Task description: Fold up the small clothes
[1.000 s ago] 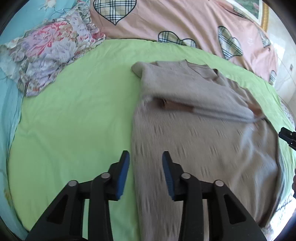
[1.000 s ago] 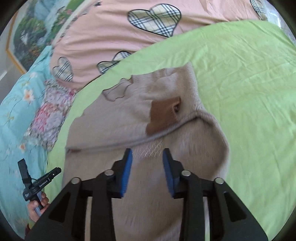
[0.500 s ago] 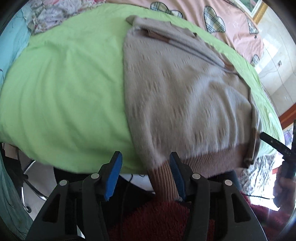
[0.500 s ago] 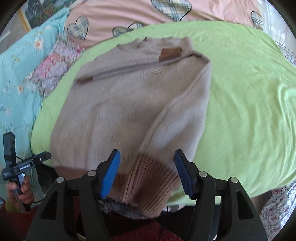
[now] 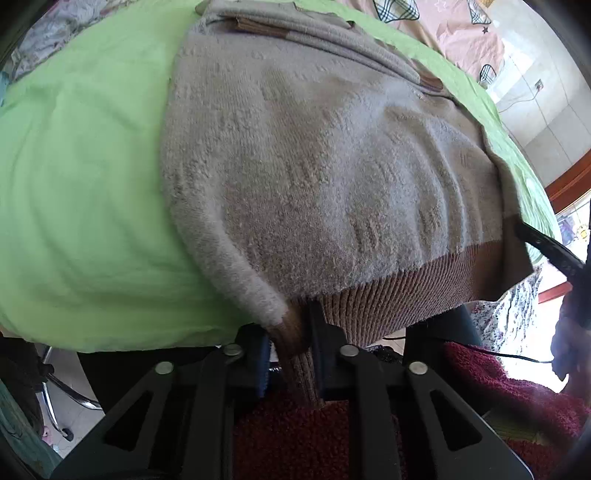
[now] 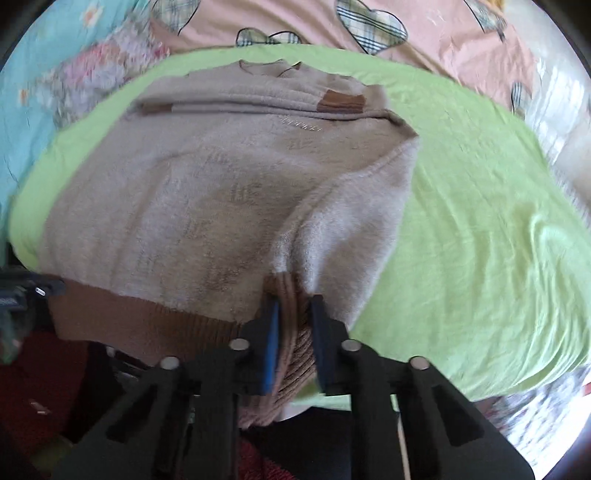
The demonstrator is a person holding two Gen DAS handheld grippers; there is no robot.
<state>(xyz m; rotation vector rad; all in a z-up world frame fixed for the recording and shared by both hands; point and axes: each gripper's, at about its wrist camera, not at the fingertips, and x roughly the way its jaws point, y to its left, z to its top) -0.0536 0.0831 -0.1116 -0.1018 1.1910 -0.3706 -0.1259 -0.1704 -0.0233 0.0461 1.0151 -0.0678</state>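
Observation:
A beige knit sweater point(image 5: 325, 166) with brown ribbed hem lies on a green sheet point(image 5: 81, 177), sleeves folded across the chest, hem hanging over the near edge. My left gripper point(image 5: 290, 332) is shut on the hem's left corner point(image 5: 295, 339). In the right wrist view the sweater point(image 6: 229, 192) fills the middle, and my right gripper point(image 6: 293, 321) is shut on the hem's right corner point(image 6: 291, 306). The brown sleeve cuff point(image 6: 341, 101) lies near the collar.
A pink cover with plaid hearts point(image 6: 369, 22) lies behind the green sheet point(image 6: 480, 221). A floral cloth point(image 6: 92, 70) and blue bedding lie at the far left. A dark red rug point(image 5: 517, 398) and chair legs point(image 5: 62, 384) are on the floor below the edge.
Both grippers dropped from above the sweater to its hem at the near edge. Both were open half a second ago and have now closed on the hem corners.

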